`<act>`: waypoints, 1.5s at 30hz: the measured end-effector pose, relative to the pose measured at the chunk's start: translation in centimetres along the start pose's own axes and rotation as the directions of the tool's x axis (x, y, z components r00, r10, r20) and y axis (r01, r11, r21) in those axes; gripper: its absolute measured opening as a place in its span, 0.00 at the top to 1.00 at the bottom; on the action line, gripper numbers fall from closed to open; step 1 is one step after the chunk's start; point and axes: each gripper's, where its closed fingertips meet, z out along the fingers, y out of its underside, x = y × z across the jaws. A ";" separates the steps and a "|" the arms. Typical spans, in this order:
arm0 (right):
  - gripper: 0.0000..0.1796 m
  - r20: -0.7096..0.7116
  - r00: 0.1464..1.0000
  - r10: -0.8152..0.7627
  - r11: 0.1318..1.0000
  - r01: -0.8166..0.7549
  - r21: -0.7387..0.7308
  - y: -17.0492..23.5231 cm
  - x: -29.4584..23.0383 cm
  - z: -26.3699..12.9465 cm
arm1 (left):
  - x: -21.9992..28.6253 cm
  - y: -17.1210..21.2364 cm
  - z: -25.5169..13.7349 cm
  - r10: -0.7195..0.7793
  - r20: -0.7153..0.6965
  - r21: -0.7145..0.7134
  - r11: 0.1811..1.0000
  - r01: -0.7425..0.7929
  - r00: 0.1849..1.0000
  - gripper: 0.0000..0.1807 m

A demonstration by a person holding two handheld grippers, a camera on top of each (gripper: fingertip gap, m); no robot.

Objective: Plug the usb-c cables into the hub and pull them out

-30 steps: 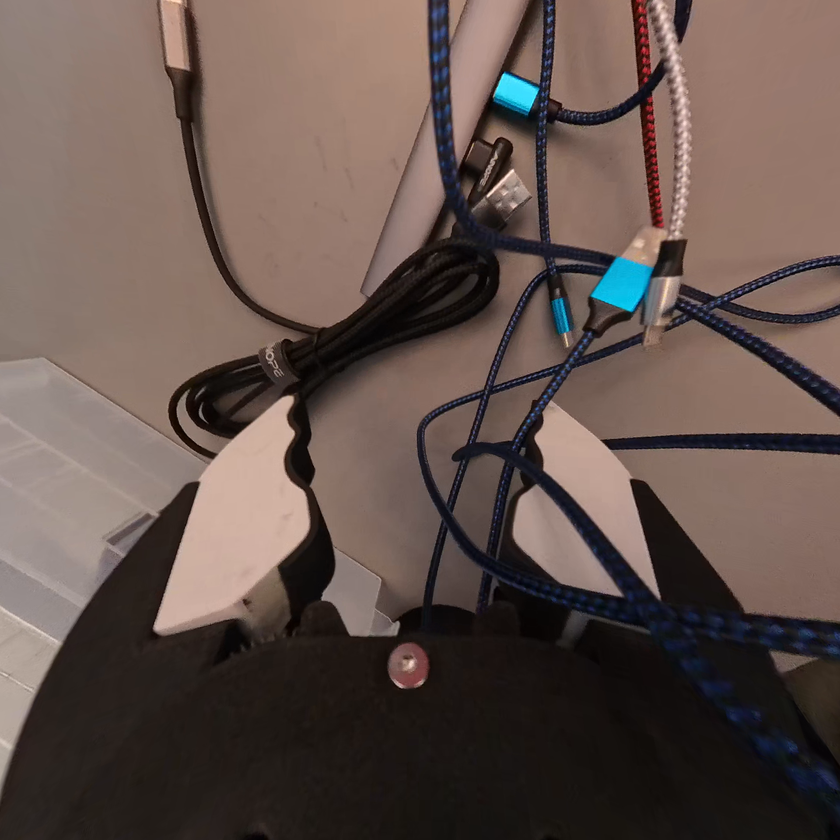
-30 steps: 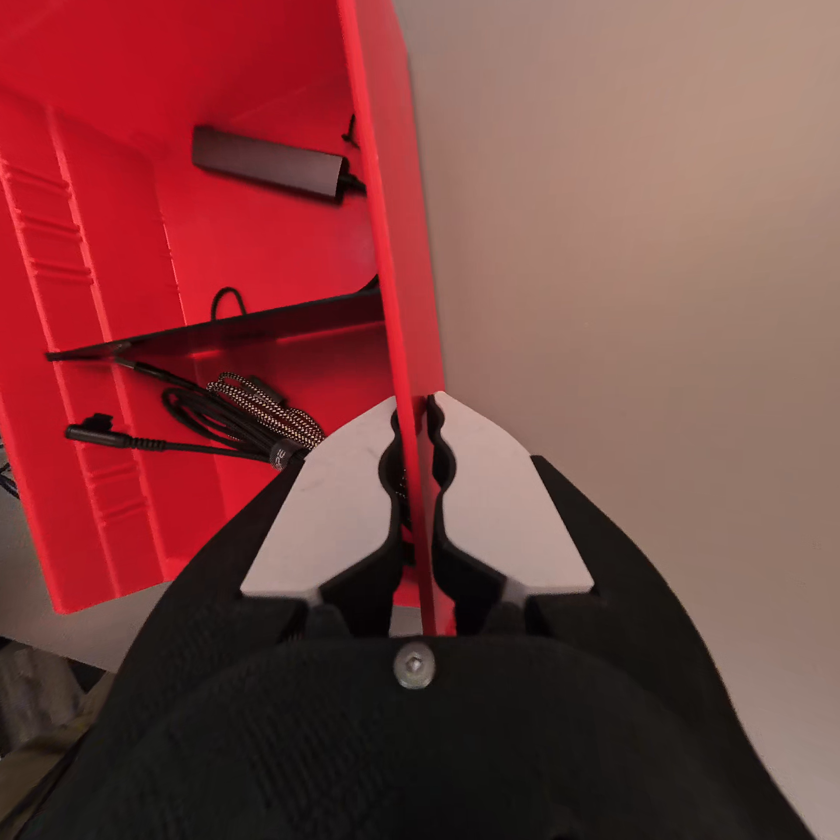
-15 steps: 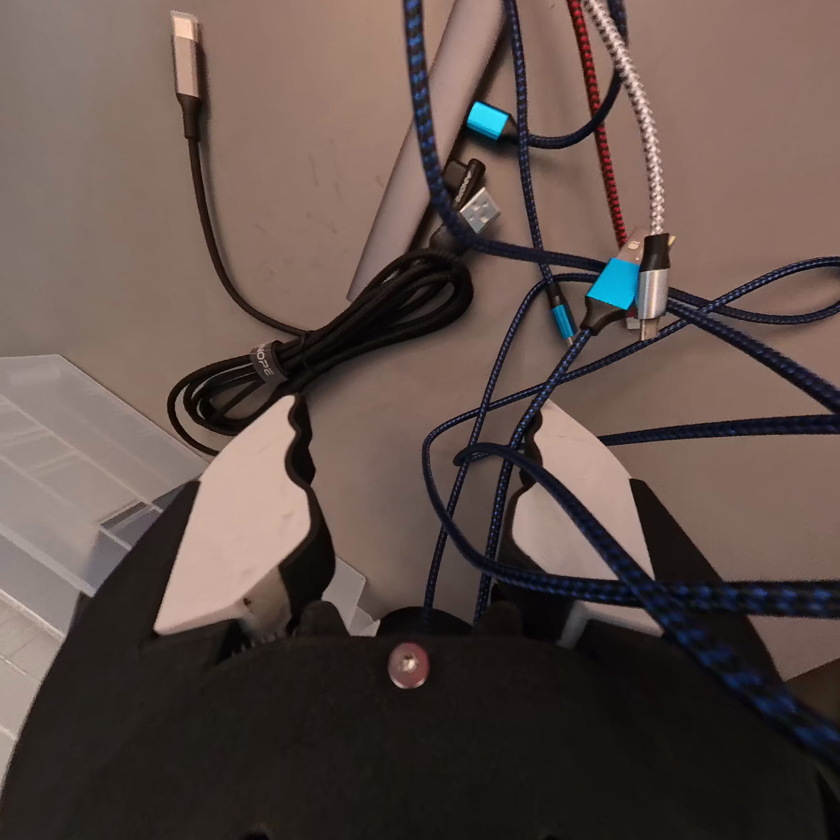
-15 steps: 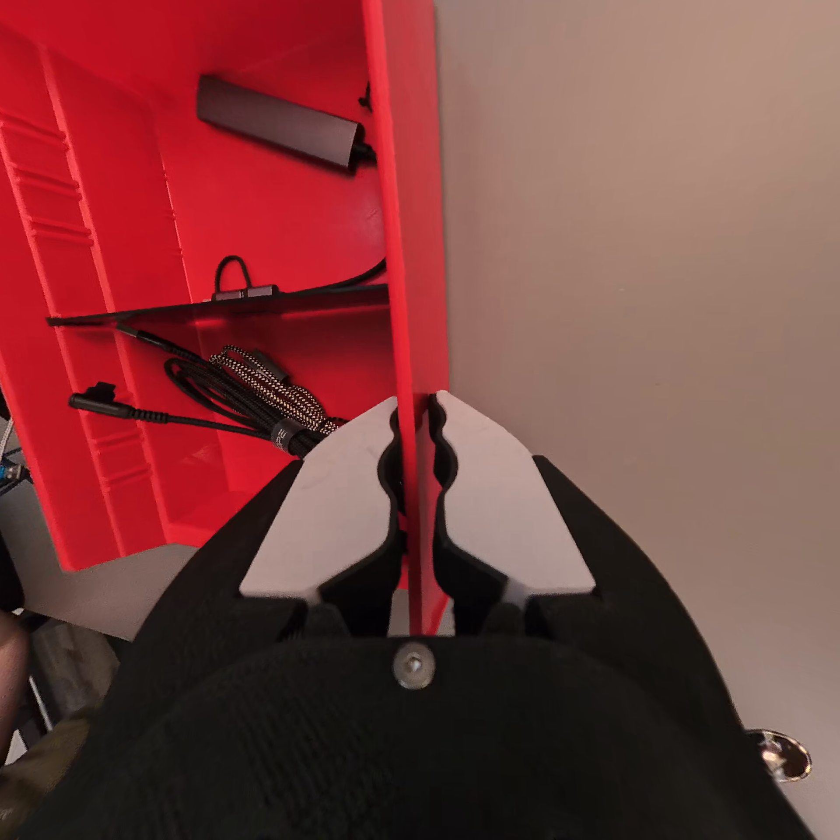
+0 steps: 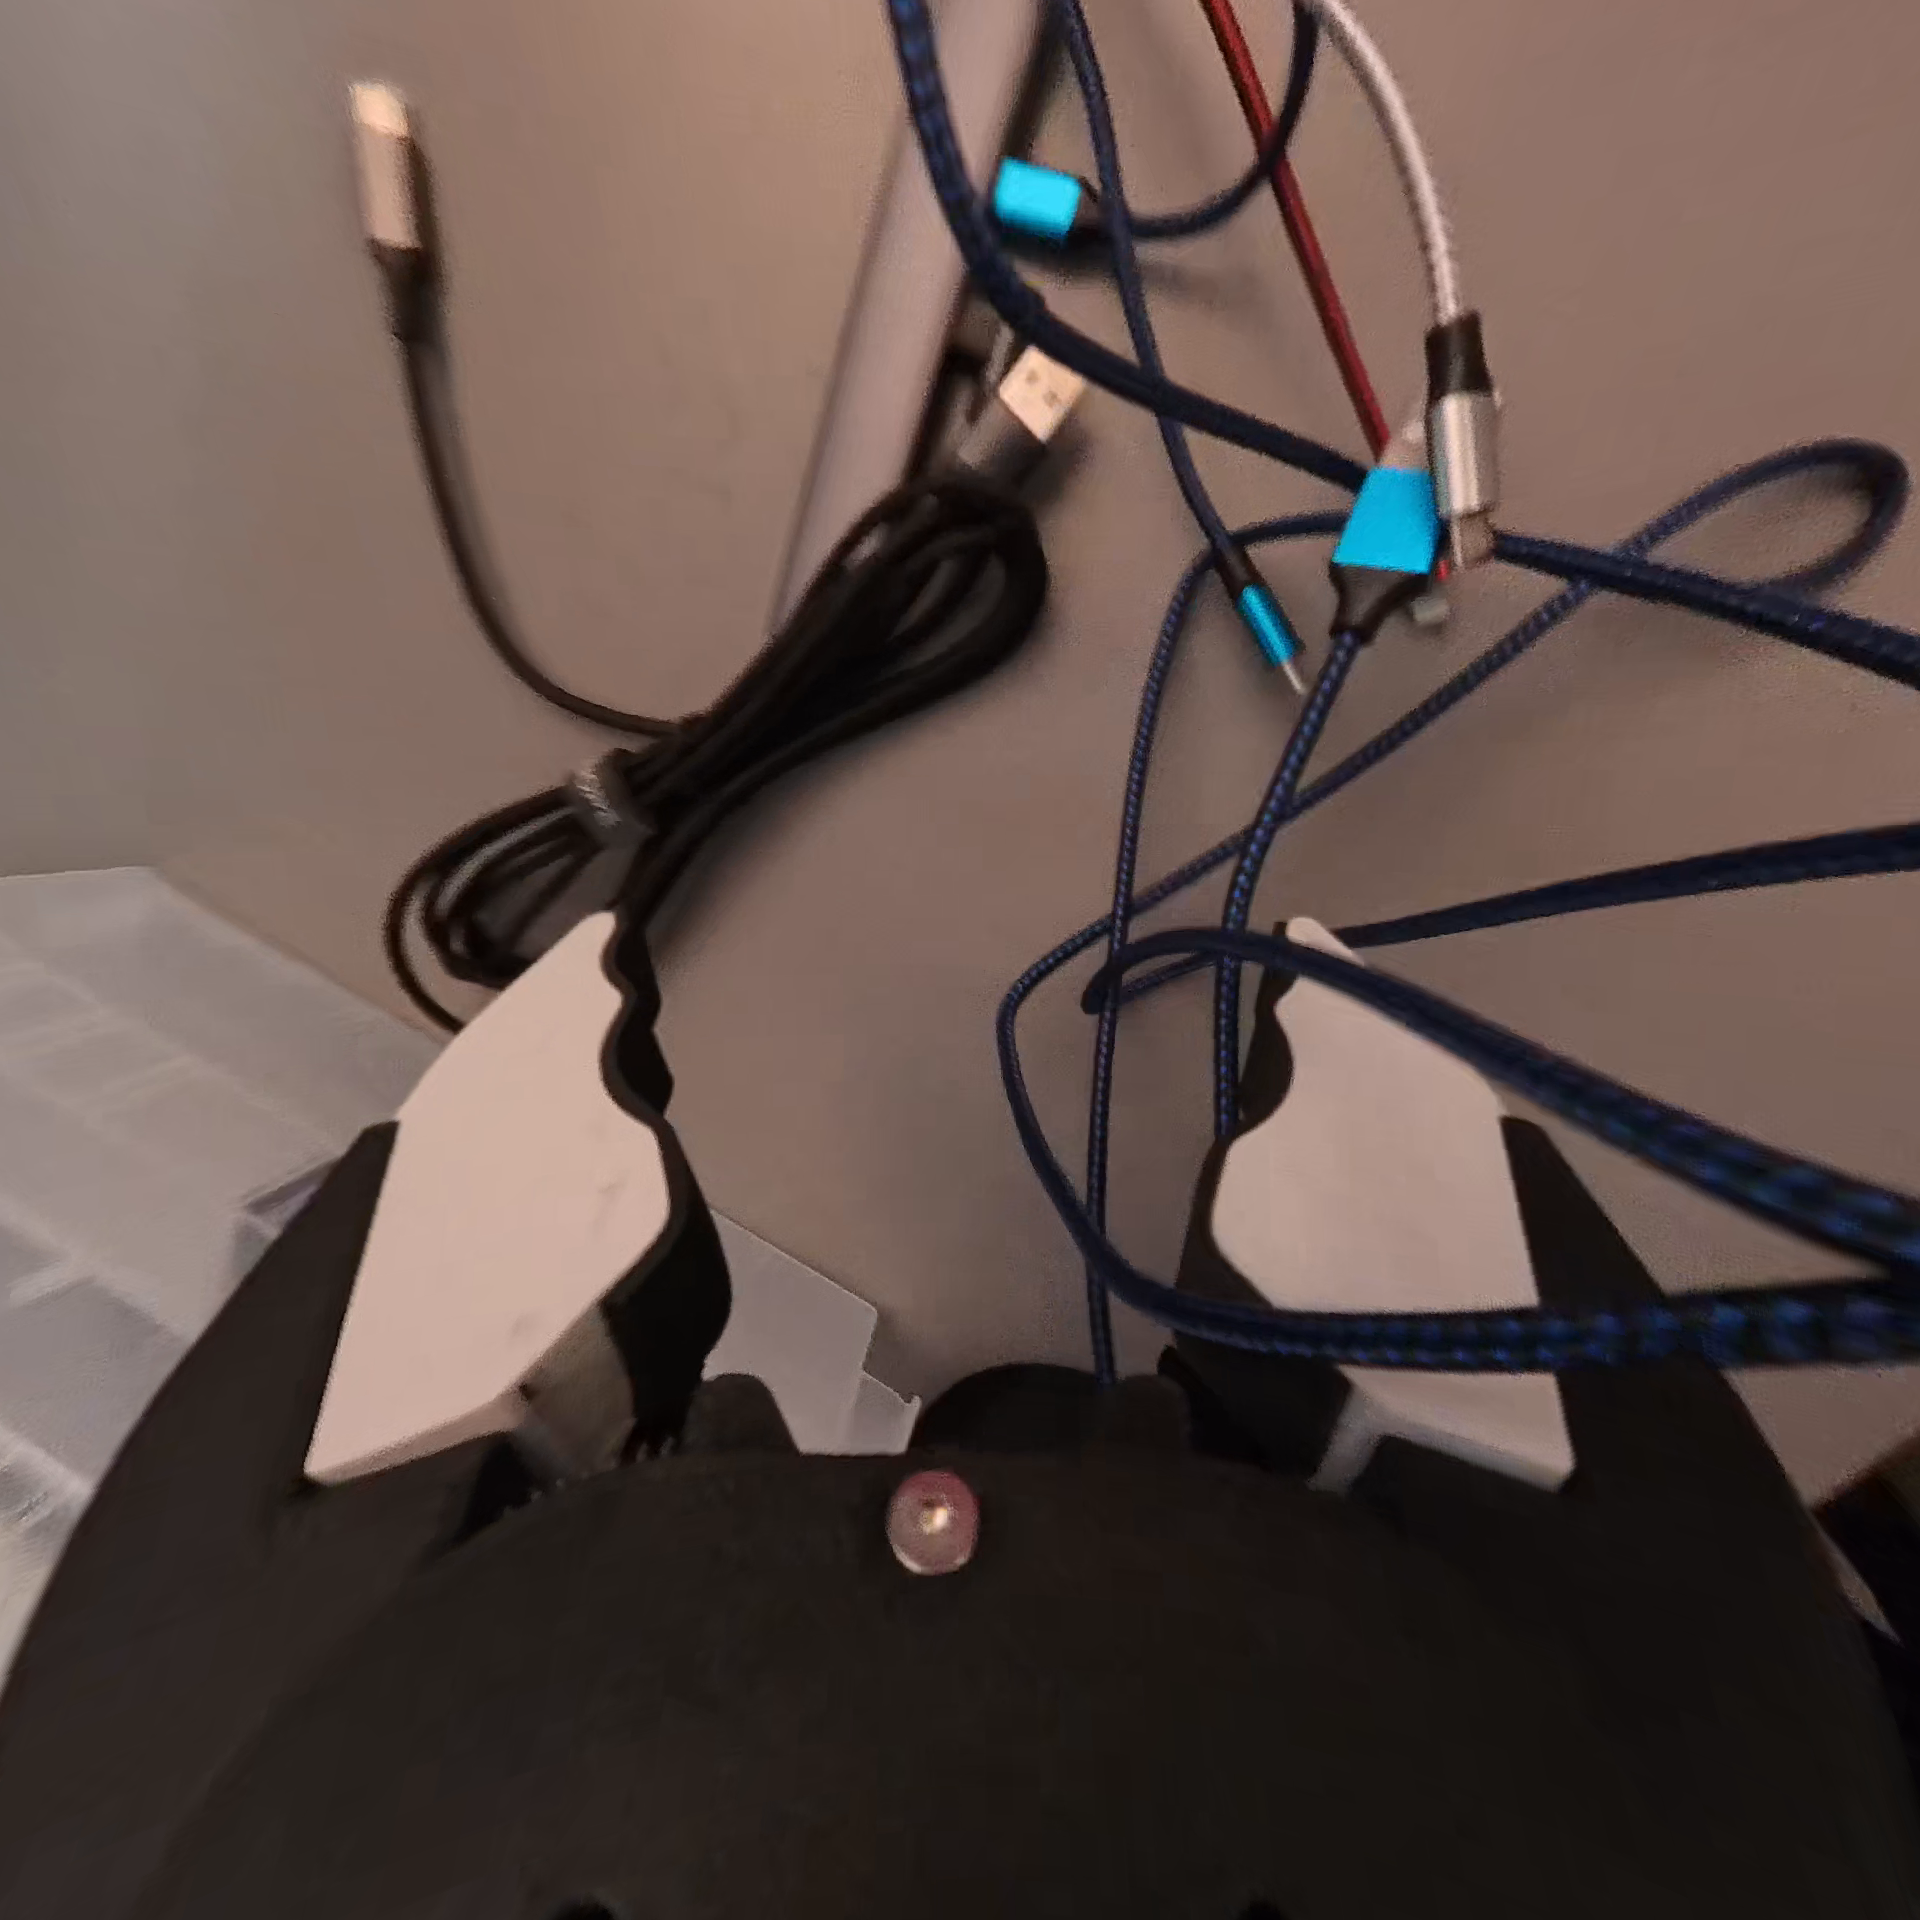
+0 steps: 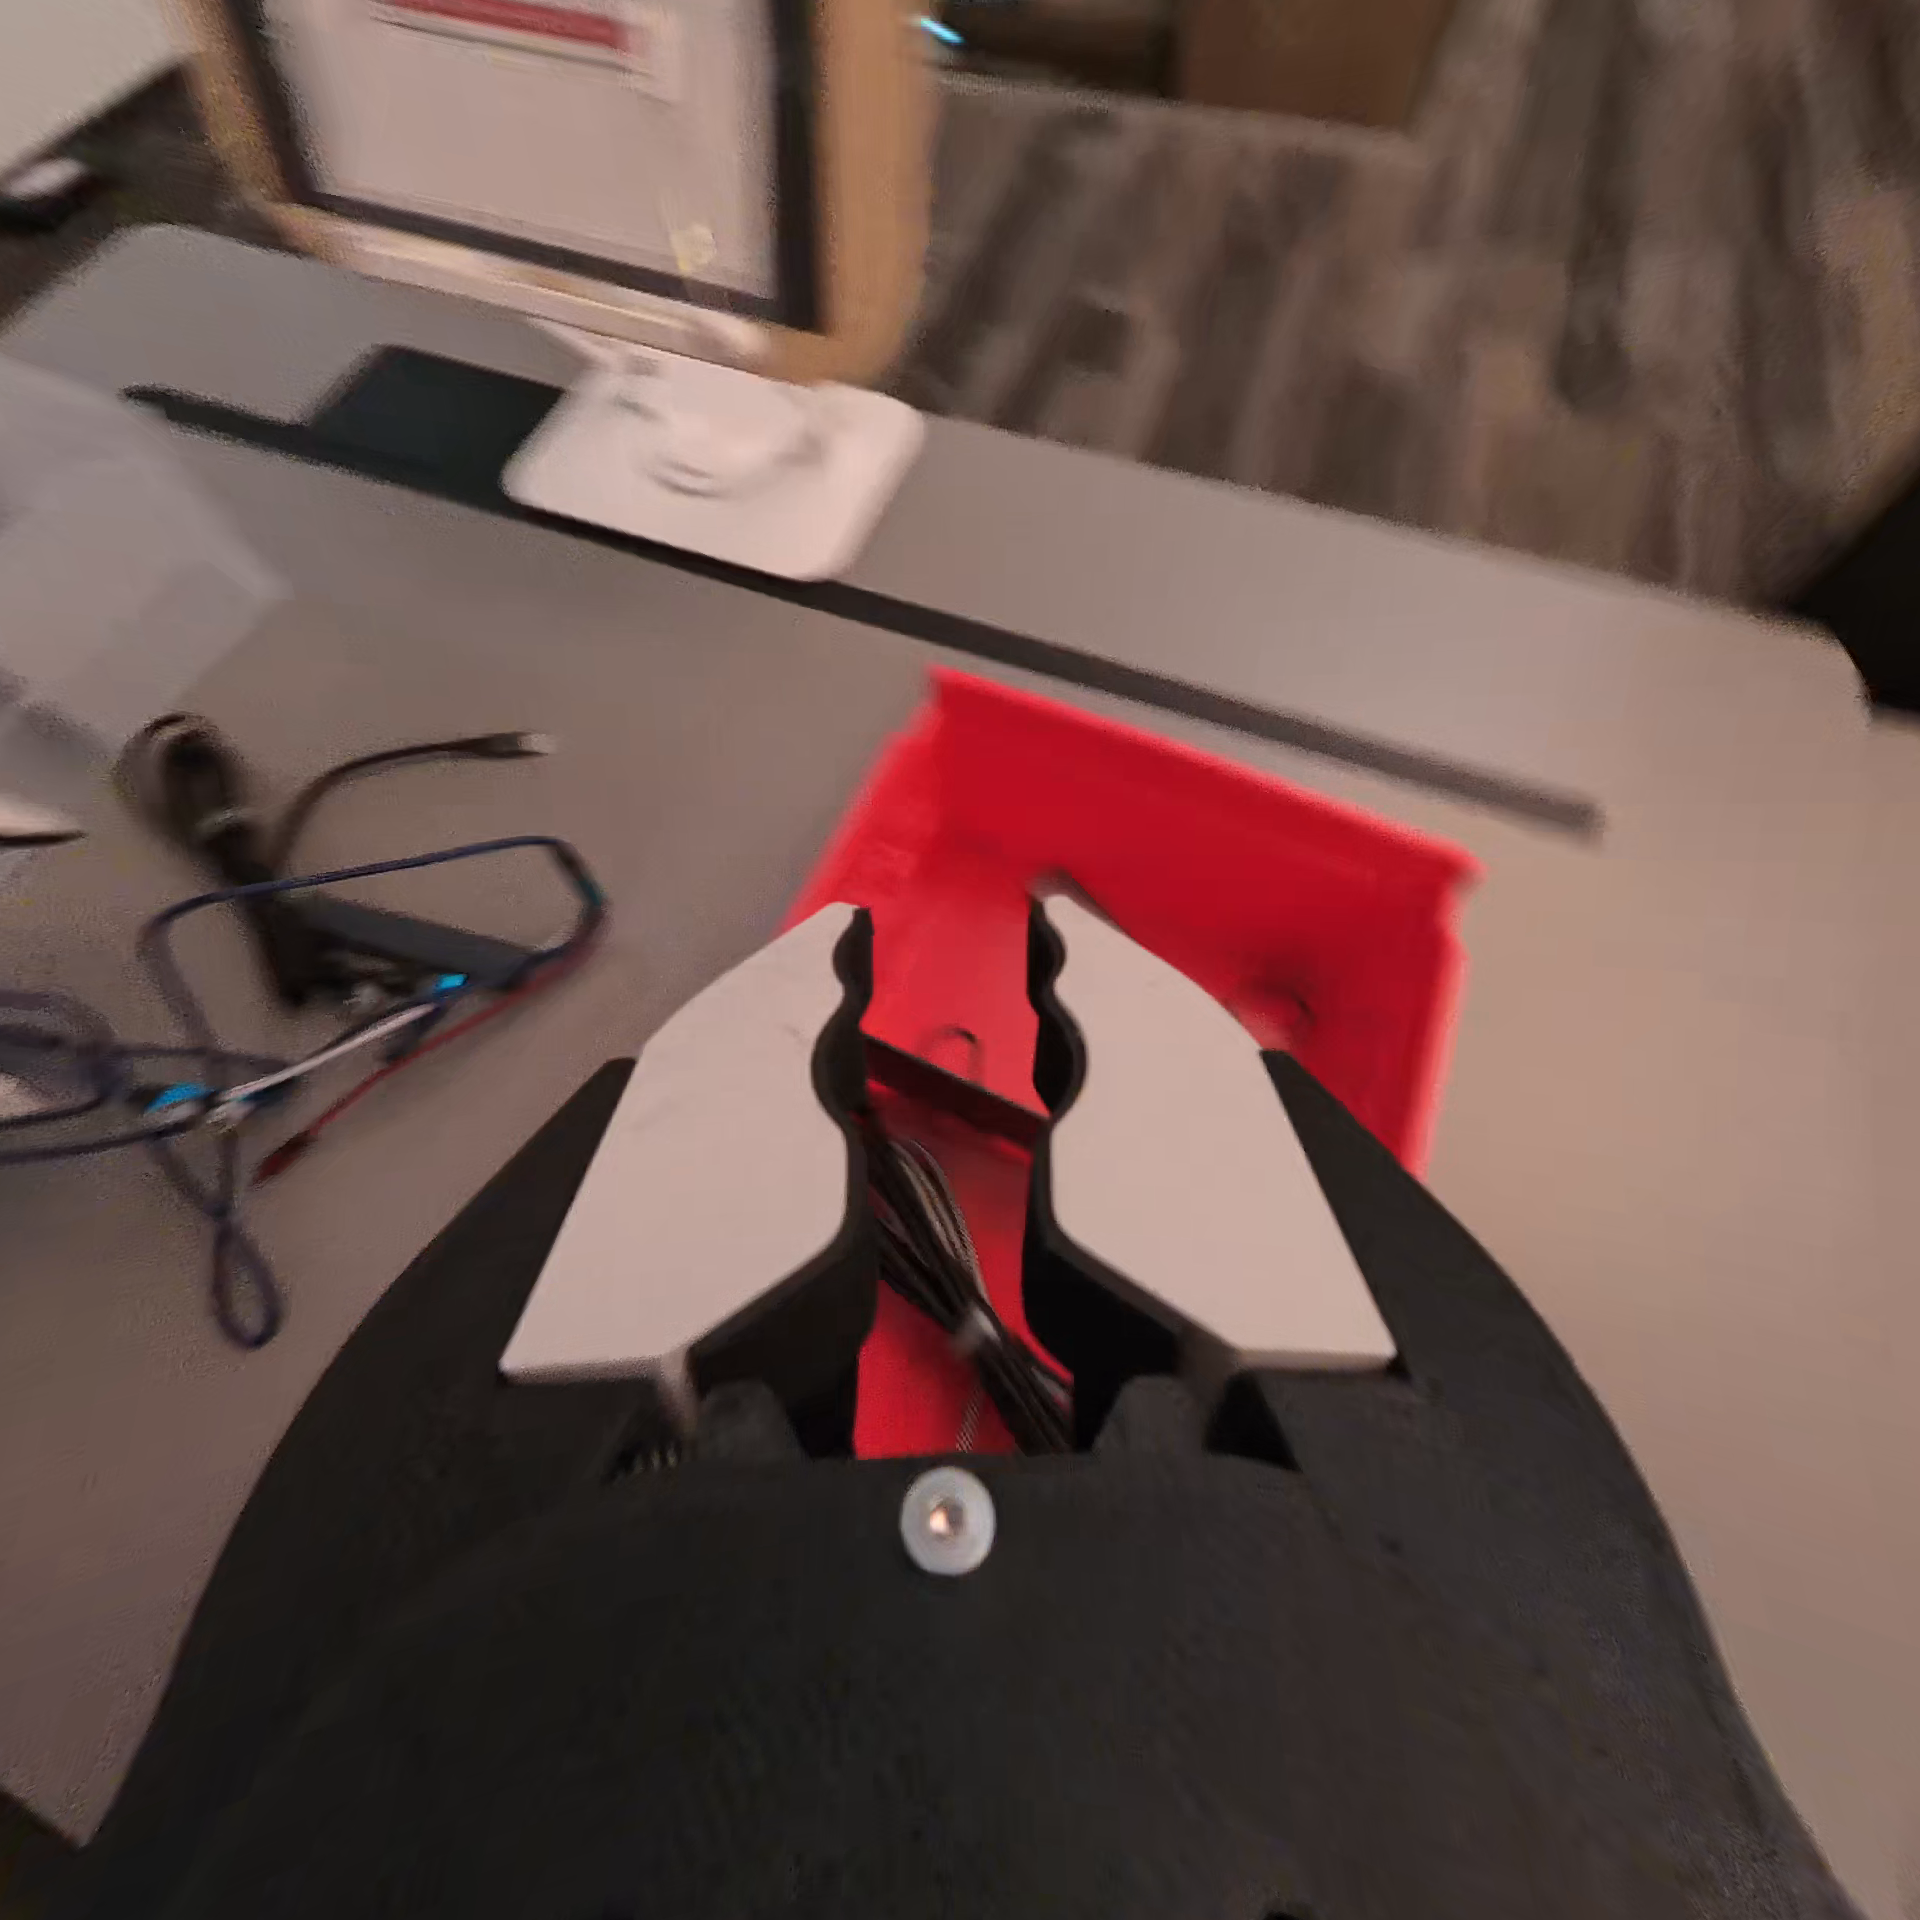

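Over on the left, a clear plastic box [image 5: 156, 1091] sits at the edge of the grey worktop [image 5: 260, 520], as it did a moment ago. The left tongs [image 5: 940, 935] hang spread wide above the worktop, nothing between the pads, just as before; blue braided cables [image 5: 1507, 1081] drape over the right finger [image 5: 1371, 1174] and run off to the right. Ahead of the tongs lies a bundled black cable [image 5: 727, 727] with a silver-tipped plug [image 5: 390, 171] at the far end of its loose lead. A slim grey hub [image 5: 914, 312] lies beside it, partly under the tangle. Farther right are bright blue plug housings [image 5: 1387, 525], a red cable [image 5: 1309, 239] and a silver braided cable [image 5: 1423, 208]. The whole tangle has slid a little lower in this view, and it is blurred.

The right side has changed a lot. A second ago the right tongs [image 6: 945, 909] were pinched on the wall of the red bin [image 6: 1195, 821]; now they have let go and stand partly open above it, gripping nothing. The bin rests flat on the worktop, with a black coiled cable [image 6: 935, 1216] visible inside between the fingers. To the left of it, the cable tangle [image 6: 312, 1039] lies on the worktop, well apart from the bin. A white stand base [image 6: 717, 468] sits at the far edge.
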 end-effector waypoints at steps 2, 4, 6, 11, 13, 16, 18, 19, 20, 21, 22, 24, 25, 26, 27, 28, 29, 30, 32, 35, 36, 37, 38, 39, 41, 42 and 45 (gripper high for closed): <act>0.84 0.124 0.983 -0.137 0.989 0.130 0.065 -2.2 -5.3 0.9 | -0.3 0.9 0.3 0.008 -0.003 -0.032 0.999 -0.008 1.000 0.39; 0.84 0.250 0.937 -0.244 0.968 0.220 0.121 -3.4 -10.4 1.6 | -1.4 1.6 0.1 -0.005 0.057 -0.059 0.998 0.008 0.998 0.40; 0.84 0.411 0.850 -0.330 0.943 0.279 0.181 -3.8 -15.9 1.8 | -2.1 2.2 -0.5 -0.013 0.121 -0.072 0.997 0.022 0.993 0.41; 0.75 0.817 0.383 -0.431 0.894 0.304 0.329 -1.5 -29.7 -0.9 | -1.1 1.2 -2.1 -0.049 0.041 0.045 0.998 0.048 0.998 0.43; 0.72 0.878 0.262 -0.401 0.882 0.370 0.293 0.7 -32.9 -0.9 | -1.3 1.1 -2.5 -0.076 0.025 0.077 0.994 0.074 0.997 0.43; 0.75 0.837 0.253 -0.485 0.819 0.467 0.333 2.3 -34.4 0.9 | -1.6 1.7 -3.4 -0.108 0.027 0.120 0.987 0.104 0.994 0.42; 0.76 0.832 0.257 -0.491 0.818 0.464 0.340 2.2 -34.2 1.2 | -1.3 1.9 -4.3 -0.120 0.007 0.168 0.979 0.118 0.993 0.42; 0.76 0.838 0.261 -0.479 0.828 0.450 0.333 2.1 -34.0 1.2 | -1.1 2.0 -4.8 -0.124 -0.008 0.195 0.973 0.123 0.992 0.42; 0.76 0.840 0.269 -0.471 0.837 0.437 0.329 1.8 -33.7 1.3 | -1.1 2.1 -5.4 -0.127 -0.017 0.225 0.966 0.127 0.992 0.43; 0.76 0.834 0.281 -0.475 0.841 0.424 0.336 1.5 -33.4 1.4 | -1.2 2.1 -6.1 -0.131 -0.023 0.261 0.956 0.132 0.991 0.43; 0.76 0.819 0.296 -0.492 0.841 0.407 0.358 0.9 -33.1 1.6 | -1.4 1.8 -6.8 -0.137 -0.032 0.304 0.942 0.141 0.990 0.44; 0.76 0.771 0.335 -0.542 0.828 0.370 0.421 -0.4 -32.2 2.0 | -1.8 0.6 -8.0 -0.142 -0.070 0.389 0.908 0.158 0.987 0.48; 0.76 0.743 0.361 -0.564 0.821 0.343 0.456 -1.2 -31.7 2.2 | -2.2 -0.1 -8.2 -0.142 -0.079 0.410 0.898 0.162 0.987 0.52; 0.76 0.720 0.386 -0.577 0.816 0.315 0.485 -1.9 -31.2 2.4 | -2.7 -0.6 -7.9 -0.138 -0.079 0.403 0.902 0.158 0.987 0.54; 0.76 0.707 0.405 -0.580 0.815 0.287 0.504 -2.5 -30.7 2.4 | -3.3 -1.0 -7.3 -0.132 -0.069 0.375 0.915 0.148 0.989 0.55; 0.76 0.700 0.421 -0.577 0.816 0.263 0.515 -3.0 -30.2 2.3 | -4.0 -1.4 -6.5 -0.119 -0.050 0.338 0.932 0.128 0.992 0.56; 0.76 0.698 0.430 -0.573 0.818 0.243 0.521 -3.4 -29.7 2.1 | -4.6 -1.8 -5.6 -0.092 -0.030 0.300 0.949 0.097 0.995 0.61; 0.76 0.696 0.438 -0.569 0.819 0.227 0.527 -3.7 -29.2 1.8 | -5.3 -2.2 -4.7 -0.064 -0.012 0.263 0.963 0.065 0.998 0.66; 0.77 0.684 0.453 -0.572 0.814 0.206 0.544 -4.3 -28.3 1.2 | -6.8 -3.3 -2.9 -0.032 0.022 0.200 0.980 0.027 0.999 0.73; 0.77 0.656 0.472 -0.588 0.794 0.183 0.580 -5.1 -27.2 -0.1 | -7.0 -5.7 -0.1 0.005 -0.051 0.149 0.989 0.003 0.999 0.75; 0.77 0.649 0.476 -0.594 0.787 0.177 0.590 -5.3 -26.9 -0.6 | -6.8 -6.4 1.0 0.013 -0.081 0.128 0.992 -0.002 0.997 0.76; 0.77 0.643 0.478 -0.598 0.781 0.171 0.600 -5.5 -26.6 -1.1 | -6.2 -7.1 2.0 0.024 -0.125 0.116 0.993 -0.009 0.992 0.76; 0.77 0.638 0.478 -0.603 0.776 0.166 0.609 -5.6 -26.3 -1.5 | -5.7 -7.7 3.0 0.038 -0.165 0.108 0.994 -0.020 0.985 0.76; 0.77 0.634 0.478 -0.608 0.770 0.160 0.617 -5.7 -26.1 -2.0 | -5.1 -8.2 3.9 0.057 -0.195 0.099 0.994 -0.038 0.979 0.75; 0.77 0.625 0.484 -0.613 0.761 0.147 0.632 -6.0 -25.7 -2.8 | -4.2 -8.5 5.3 0.118 -0.222 0.072 0.992 -0.105 0.968 0.72; 0.77 0.622 0.483 -0.616 0.755 0.136 0.642 -6.2 -25.5 -3.2 | -4.1 -8.5 5.9 0.155 -0.218 0.057 0.988 -0.147 0.964 0.72; 0.77 0.611 0.482 -0.628 0.739 0.122 0.663 -6.5 -25.0 -4.3 | -3.0 -8.1 7.2 0.227 -0.257 0.019 0.973 -0.230 0.939 0.70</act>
